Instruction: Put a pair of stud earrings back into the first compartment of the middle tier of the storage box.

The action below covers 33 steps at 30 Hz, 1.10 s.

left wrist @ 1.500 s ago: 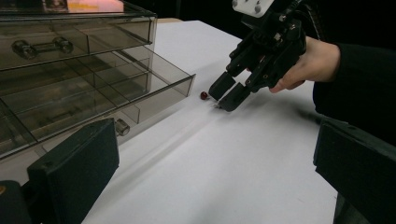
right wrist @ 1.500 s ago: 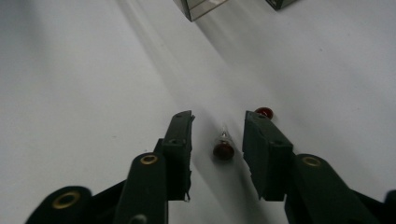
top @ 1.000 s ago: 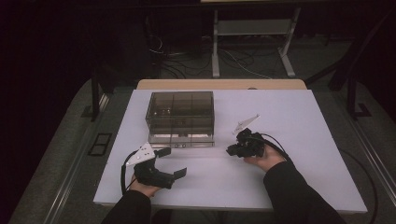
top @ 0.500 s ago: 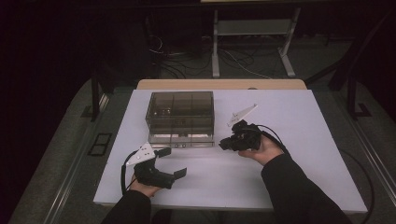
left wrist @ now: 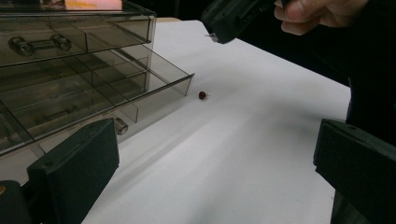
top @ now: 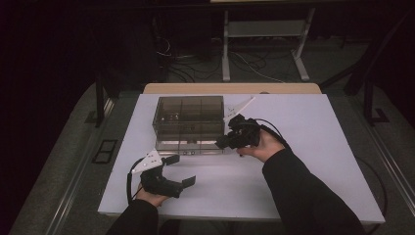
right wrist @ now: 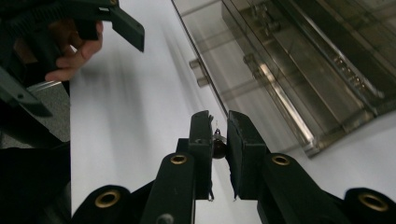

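Observation:
A smoky clear drawer box (top: 188, 122) stands mid-table with its lower drawer (left wrist: 140, 88) pulled out a little. In the right gripper view my right gripper (right wrist: 218, 123) is shut on a small dark red round part (right wrist: 218, 145) with thin wire legs. In the high view it hovers above the table just off the box's front right corner. A second small red part (left wrist: 202, 95) lies on the white tabletop beside the drawer's corner. Near the table's front left my left gripper (top: 180, 170) rests open with nothing between its jaws.
The white tabletop (top: 313, 147) spreads wide to the right of the box and in front of it. Table legs and cables (top: 244, 63) lie on the dark floor behind the table. The person's dark sleeves come in from the bottom edge.
My right gripper has risen off the table and moved left toward the box's front right corner, still shut on the part. The left gripper has stayed in place.

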Available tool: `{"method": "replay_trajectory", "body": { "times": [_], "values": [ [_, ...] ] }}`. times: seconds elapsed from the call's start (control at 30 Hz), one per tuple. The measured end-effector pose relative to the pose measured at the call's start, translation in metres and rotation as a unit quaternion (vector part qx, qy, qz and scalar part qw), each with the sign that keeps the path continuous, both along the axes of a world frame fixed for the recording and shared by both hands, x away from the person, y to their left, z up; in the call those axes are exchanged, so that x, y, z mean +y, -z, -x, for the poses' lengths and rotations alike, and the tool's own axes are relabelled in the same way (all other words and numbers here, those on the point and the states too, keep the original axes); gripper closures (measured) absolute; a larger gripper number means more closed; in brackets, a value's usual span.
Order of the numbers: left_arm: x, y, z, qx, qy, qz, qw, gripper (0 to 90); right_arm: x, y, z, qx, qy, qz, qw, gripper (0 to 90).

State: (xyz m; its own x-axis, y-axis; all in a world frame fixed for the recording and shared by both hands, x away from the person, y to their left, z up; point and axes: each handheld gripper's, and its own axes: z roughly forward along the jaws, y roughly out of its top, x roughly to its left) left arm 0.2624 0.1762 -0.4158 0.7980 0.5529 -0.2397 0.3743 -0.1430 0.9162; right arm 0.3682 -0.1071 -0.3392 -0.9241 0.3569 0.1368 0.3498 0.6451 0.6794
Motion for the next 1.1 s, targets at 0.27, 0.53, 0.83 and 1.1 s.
{"method": "replay_trajectory", "body": {
  "times": [0.27,0.53,0.83,1.1],
  "values": [
    [0.002,0.0,-0.001,0.001,-0.001,0.001,1.0,0.0,0.022,-0.005,-0.009,-0.001,-0.018,0.001,0.9998,79.2],
    [0.004,0.0,-0.002,0.003,-0.002,0.002,1.0,0.0,0.042,-0.012,-0.018,-0.005,-0.035,0.002,0.9994,79.3],
    [0.006,0.0,-0.002,0.005,-0.004,0.008,0.9999,0.0,0.067,-0.019,-0.031,-0.011,-0.052,0.0,0.9986,79.3],
    [0.006,0.0,-0.003,0.009,-0.002,0.012,0.9999,0.0,0.09,-0.019,-0.041,-0.008,-0.067,0.005,0.9977,79.3]
  ]
}}
